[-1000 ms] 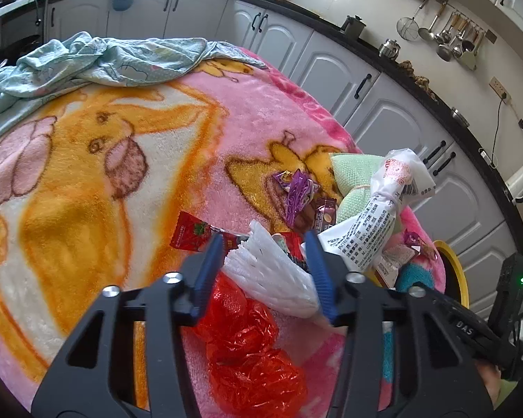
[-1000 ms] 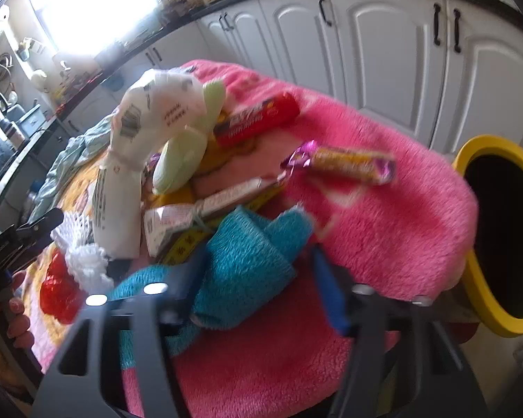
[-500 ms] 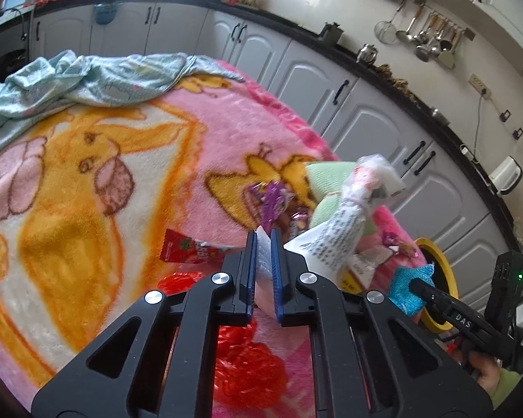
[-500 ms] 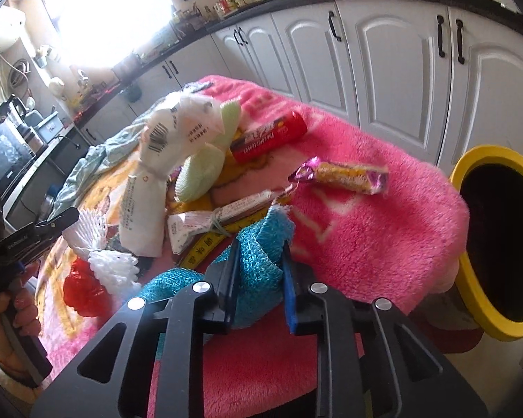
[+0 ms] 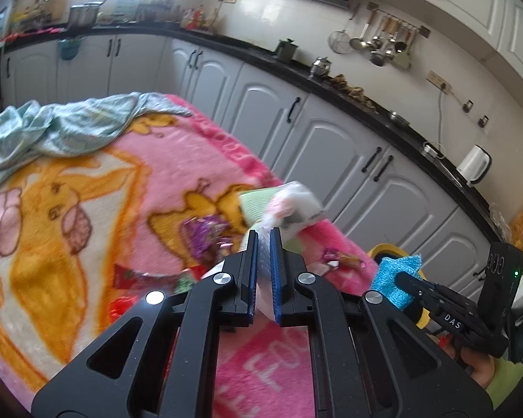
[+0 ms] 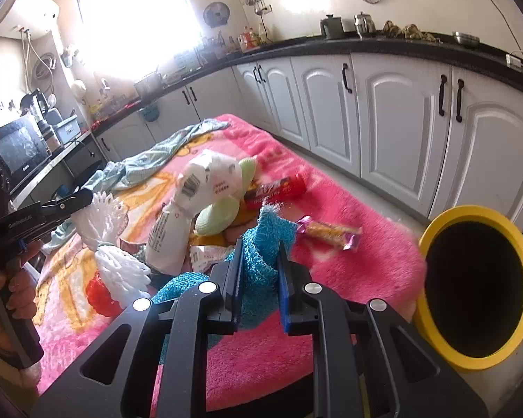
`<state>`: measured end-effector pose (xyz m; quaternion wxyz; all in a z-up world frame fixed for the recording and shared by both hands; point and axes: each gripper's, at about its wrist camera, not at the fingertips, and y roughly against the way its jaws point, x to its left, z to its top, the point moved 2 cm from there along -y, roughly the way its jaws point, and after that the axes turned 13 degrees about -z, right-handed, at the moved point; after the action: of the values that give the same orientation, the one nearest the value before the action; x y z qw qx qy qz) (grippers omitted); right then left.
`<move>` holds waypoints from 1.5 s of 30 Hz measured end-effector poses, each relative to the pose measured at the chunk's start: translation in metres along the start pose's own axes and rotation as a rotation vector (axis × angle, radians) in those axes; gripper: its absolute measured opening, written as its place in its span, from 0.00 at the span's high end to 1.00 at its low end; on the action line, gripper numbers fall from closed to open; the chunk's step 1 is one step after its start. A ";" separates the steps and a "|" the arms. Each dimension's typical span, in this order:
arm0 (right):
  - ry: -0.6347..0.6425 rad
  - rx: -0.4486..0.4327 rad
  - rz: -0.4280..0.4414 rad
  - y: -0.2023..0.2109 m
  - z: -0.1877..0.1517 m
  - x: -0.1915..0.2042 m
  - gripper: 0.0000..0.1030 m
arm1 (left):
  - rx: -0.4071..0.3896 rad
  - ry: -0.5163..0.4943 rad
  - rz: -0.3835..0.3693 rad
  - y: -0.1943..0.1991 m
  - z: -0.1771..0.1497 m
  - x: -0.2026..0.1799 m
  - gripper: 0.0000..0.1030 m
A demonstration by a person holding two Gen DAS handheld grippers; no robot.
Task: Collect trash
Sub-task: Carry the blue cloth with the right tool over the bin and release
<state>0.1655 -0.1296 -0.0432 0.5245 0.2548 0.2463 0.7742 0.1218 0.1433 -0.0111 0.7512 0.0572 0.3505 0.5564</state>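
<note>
My left gripper (image 5: 263, 244) is shut on a white foam net sleeve (image 5: 263, 278), lifted above the pink blanket; in the right wrist view the net (image 6: 110, 244) hangs from it at the left. My right gripper (image 6: 259, 247) is shut on a blue knitted cloth (image 6: 261, 244), also seen in the left wrist view (image 5: 395, 278). The yellow-rimmed trash bin (image 6: 477, 289) stands open just right of the blanket's edge. A white printed bag (image 6: 191, 202), a red snack pack (image 6: 275, 190), a purple-ended candy bar (image 6: 331, 231) and a red plastic bag (image 6: 99, 294) lie on the blanket.
A pink cartoon blanket (image 5: 87, 209) covers the table. A crumpled pale green cloth (image 5: 52, 129) lies at its far end. A light green sponge (image 6: 223, 209) sits behind the white bag. White kitchen cabinets (image 6: 401, 111) run along the right side.
Both grippers closed, the left on the foam net and the right on the blue cloth, and both have lifted their loads up off the blanket.
</note>
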 end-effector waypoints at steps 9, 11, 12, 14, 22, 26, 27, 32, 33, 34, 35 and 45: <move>-0.029 -0.074 -0.044 0.032 0.018 -0.039 0.85 | 0.004 -0.076 -0.050 -0.026 0.015 -0.053 0.97; -0.047 -0.090 -0.060 0.038 0.022 -0.054 0.85 | 0.004 -0.089 -0.061 -0.033 0.017 -0.063 0.97; -0.054 -0.097 -0.068 0.042 0.023 -0.060 0.85 | 0.005 -0.095 -0.072 -0.039 0.019 -0.071 0.97; -0.068 -0.113 -0.086 0.047 0.026 -0.074 0.85 | 0.009 -0.105 -0.087 -0.047 0.021 -0.082 0.97; -0.127 -0.157 -0.164 0.063 0.032 -0.126 0.85 | 0.030 -0.162 -0.146 -0.091 0.025 -0.136 0.97; -0.151 -0.176 -0.216 0.066 0.033 -0.149 0.85 | 0.036 -0.190 -0.166 -0.113 0.025 -0.161 0.97; -0.157 -0.181 -0.233 0.067 0.033 -0.156 0.85 | 0.038 -0.193 -0.171 -0.121 0.025 -0.168 0.97; -0.174 -0.190 -0.330 0.065 0.030 -0.187 0.85 | 0.052 -0.207 -0.184 -0.154 0.019 -0.191 0.97; -0.177 -0.189 -0.344 0.064 0.029 -0.191 0.85 | 0.056 -0.212 -0.183 -0.162 0.017 -0.196 0.97; -0.183 -0.189 -0.363 0.062 0.028 -0.198 0.85 | 0.058 -0.216 -0.184 -0.169 0.015 -0.200 0.97; -0.185 -0.187 -0.375 0.061 0.026 -0.202 0.85 | 0.059 -0.219 -0.183 -0.175 0.013 -0.203 0.97; -0.262 -0.148 -0.490 0.041 0.008 -0.257 0.81 | 0.106 -0.273 -0.200 -0.237 -0.012 -0.241 0.96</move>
<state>0.2250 -0.3832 -0.0456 0.7405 0.2465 0.1734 0.6008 0.2707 -0.1604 -0.0210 0.8393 0.1369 0.2779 0.4468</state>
